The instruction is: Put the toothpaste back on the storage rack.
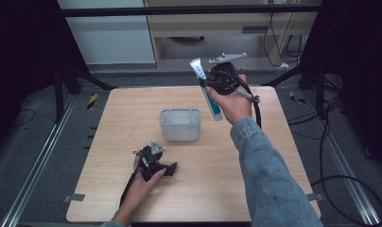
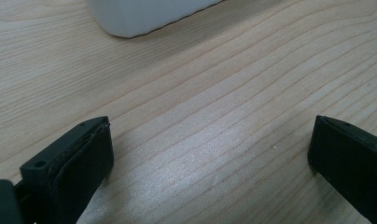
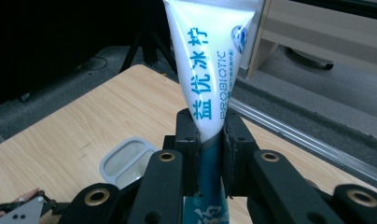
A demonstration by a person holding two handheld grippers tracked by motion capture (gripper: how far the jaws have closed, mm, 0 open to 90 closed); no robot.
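The right gripper (image 1: 209, 86) is clamped on a toothpaste tube (image 1: 206, 90), held above the table (image 1: 274, 156) behind the grey box (image 1: 180, 124). Blue print on the tube is read in the right gripper view. The left gripper (image 1: 170, 169) is kept wide apart, with nothing between, low over the wood.

We've got a white toothpaste tube (image 1: 205, 90) with a teal lower end and blue lettering, "PROBIOTIC" printed along it. It's pinched around the middle, up in the air above the table's far right part, tilted, flat crimped end highest, cap end pointing down.
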